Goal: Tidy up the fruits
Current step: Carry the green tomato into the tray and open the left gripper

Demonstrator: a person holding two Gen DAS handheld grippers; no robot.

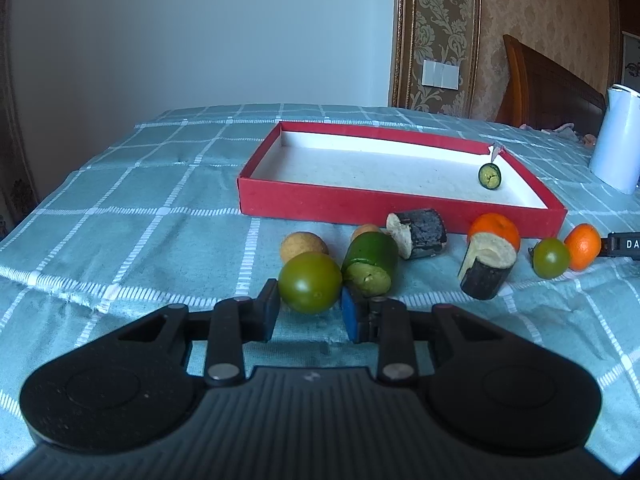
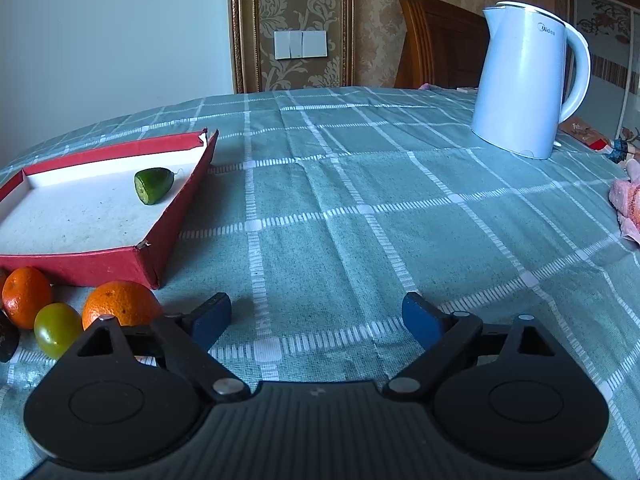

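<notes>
Your bench point(image 2: 360, 200) carried a teal checked cloth, with a pale wall and patterned wallpaper behind it, and a white kettle point(image 2: 524, 80) stood toward its far right. A red tray point(image 1: 384, 204) with a white floor sat on the cloth, holding only a cut green fruit piece point(image 1: 490, 176) close to its torn far corner.

Your left claw point(image 1: 310, 312) was clenched on a green tomato point(image 1: 310, 282), its pads pressing both sides of the fruit just above the cloth. Your right claw point(image 2: 318, 320) stood released and wide, with nothing but cloth between its blue pads point(image 2: 424, 322); an orange point(image 2: 120, 304) lay just beside its left finger.

Only your left view showed the cluster in front of the tray: a tan round fruit point(image 1: 303, 246), a green cut chunk point(image 1: 370, 270) touching the held tomato, and two dark-skinned cut pieces point(image 1: 418, 232). Only your right view showed the whole kettle, a pink cloth point(image 2: 628, 208) at the right edge, and the open stretch of bench beside the tray.
</notes>
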